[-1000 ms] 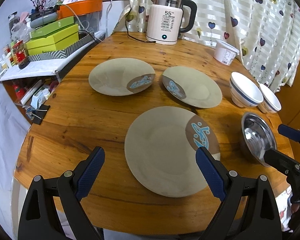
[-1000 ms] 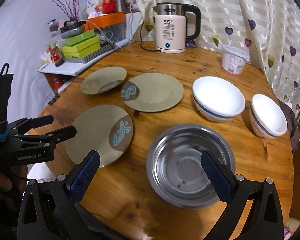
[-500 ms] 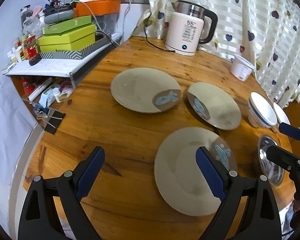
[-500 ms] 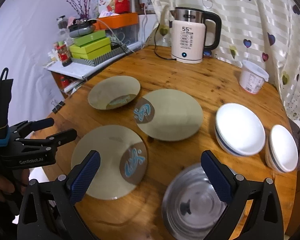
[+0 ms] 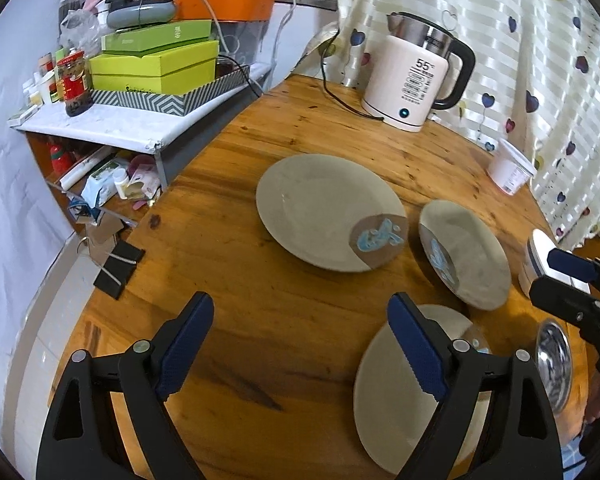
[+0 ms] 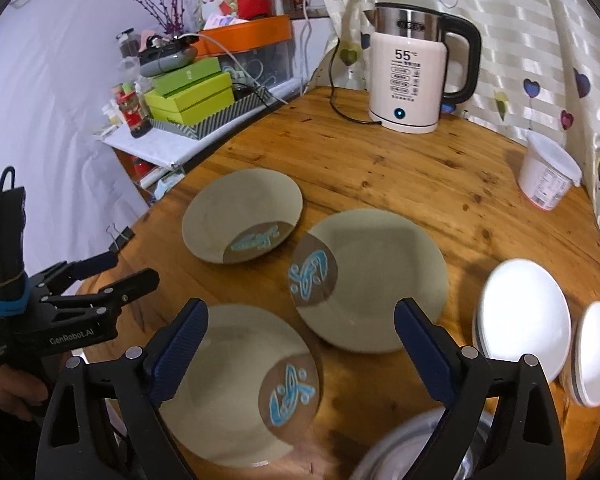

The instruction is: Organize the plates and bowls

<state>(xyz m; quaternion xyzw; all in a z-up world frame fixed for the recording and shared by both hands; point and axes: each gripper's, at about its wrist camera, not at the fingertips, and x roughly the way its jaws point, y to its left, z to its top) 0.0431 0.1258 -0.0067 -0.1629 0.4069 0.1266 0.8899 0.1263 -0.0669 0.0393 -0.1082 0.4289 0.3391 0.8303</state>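
We've got three beige plates on the round wooden table (image 6: 380, 168): near plate (image 6: 228, 384) closest to us, middle plate (image 6: 380, 276) just beyond it to the right, far plate (image 6: 240, 212) to the left. They're close together but apart, none stacked. Two white bowls sit at the right edge, big white bowl (image 6: 524, 312) w/ small white bowl (image 6: 596, 352) just beside it, and the steel bowl (image 6: 420, 452) at the bottom, half behind our right gripper (image 6: 296, 344).

What's changed: a second ago the right gripper framed the steel bowl; now that bowl has slid low in its view and the near and middle plates lie between the fingers. The left gripper (image 5: 300, 344) framed the near plate then; now it's over bare wood, w/ that plate under its right finger. Both views swung leftward, so we reckon plates get handled first, prob. stacked, but nothing's picked up yet.

Tools: left gripper's jaws stand wide, nothing in them. Right gripper's are wide too but closing slightly, nothing gripped between them, pads clear of the plates.

Containers: all bowls look empty, as do the plates. White tub (image 6: 548, 176) by the curtain has its lid on, contents unseen. Kettle (image 6: 408, 76) at the back is shut.
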